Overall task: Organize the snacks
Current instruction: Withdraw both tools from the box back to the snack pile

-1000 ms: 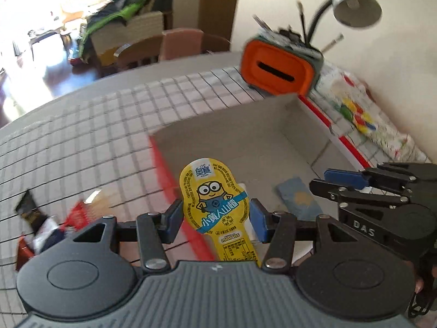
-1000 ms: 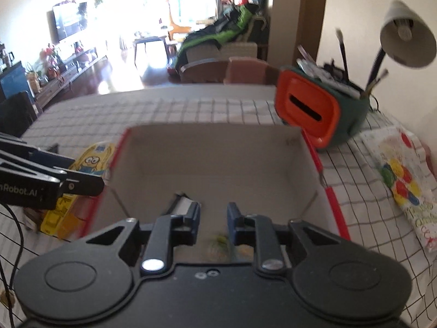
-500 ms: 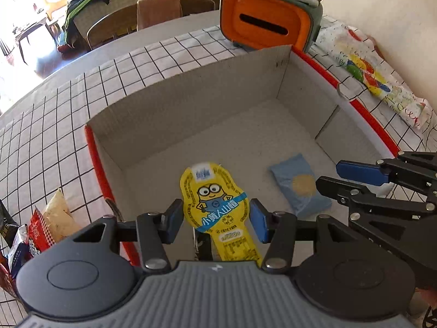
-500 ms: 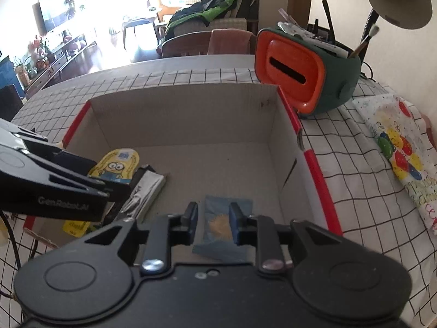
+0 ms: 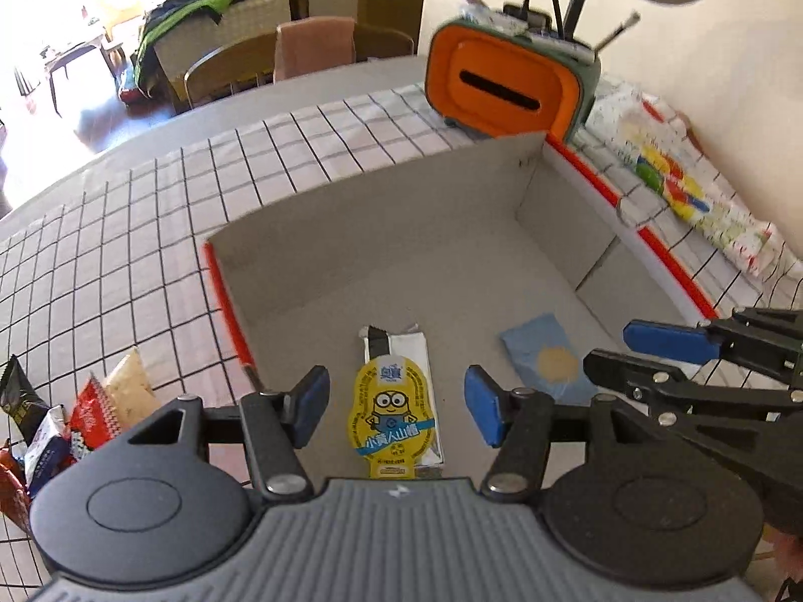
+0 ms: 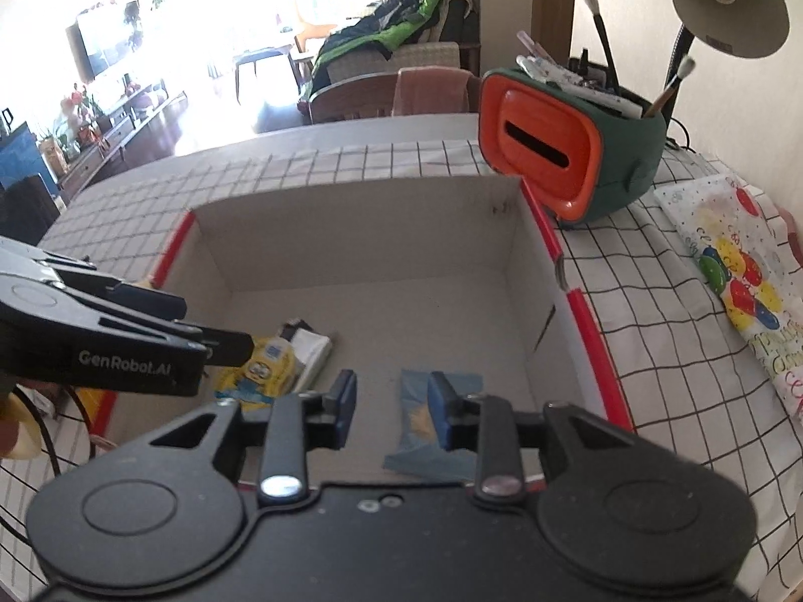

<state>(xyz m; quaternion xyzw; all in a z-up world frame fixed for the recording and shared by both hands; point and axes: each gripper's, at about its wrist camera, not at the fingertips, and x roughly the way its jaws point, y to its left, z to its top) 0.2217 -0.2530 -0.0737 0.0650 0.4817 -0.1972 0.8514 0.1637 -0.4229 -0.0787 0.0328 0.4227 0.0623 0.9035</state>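
A grey cardboard box with red rims [image 5: 451, 231] stands on the checked tablecloth. Inside lie a yellow Minions snack pack [image 5: 394, 419], resting on a silver-white packet [image 5: 401, 351], and a blue packet [image 5: 549, 358]. My left gripper [image 5: 396, 414] is open above the Minions pack, which lies loose on the box floor. My right gripper [image 6: 391, 411] is open and empty above the blue packet [image 6: 426, 421], just over the box's near side. In the right wrist view the left gripper [image 6: 216, 346] enters from the left over the Minions pack [image 6: 271, 366].
Several loose snack packets [image 5: 75, 421] lie on the cloth left of the box. An orange and green desk organiser [image 5: 507, 85] with brushes stands behind the box, beside a lamp [image 6: 727, 5]. A colourful printed bag [image 6: 743, 281] lies to the right.
My left gripper let go of the Minions pack, which now lies on the silver packet in the box, and drew back. My right gripper opened wider over the blue packet.
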